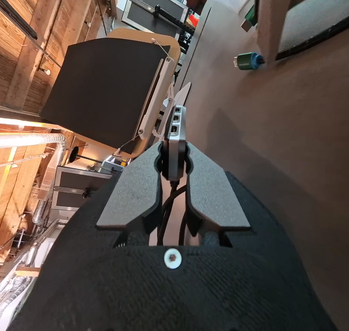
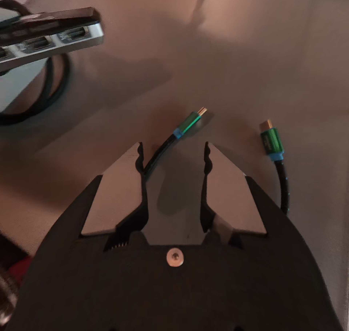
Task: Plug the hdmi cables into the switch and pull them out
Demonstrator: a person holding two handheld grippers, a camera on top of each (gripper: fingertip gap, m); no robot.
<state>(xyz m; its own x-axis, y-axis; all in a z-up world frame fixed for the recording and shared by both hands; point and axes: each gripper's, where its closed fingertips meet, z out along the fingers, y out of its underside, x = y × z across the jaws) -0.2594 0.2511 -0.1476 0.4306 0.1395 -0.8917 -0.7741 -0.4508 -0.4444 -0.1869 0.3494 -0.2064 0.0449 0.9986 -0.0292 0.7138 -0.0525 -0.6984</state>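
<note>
Silver switch (image 1: 176, 133); green, blue-collared plugs (image 2: 187, 123) on black cables (image 2: 283, 186)

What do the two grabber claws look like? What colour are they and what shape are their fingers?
Both look alike. The left gripper and the right gripper each have a black body with a rough, ridged surface and a round silver screw in the middle. Each has two flat, wedge-shaped fingers with grey faces that narrow to a point. The inner edges are black and wavy near the tips.
</note>
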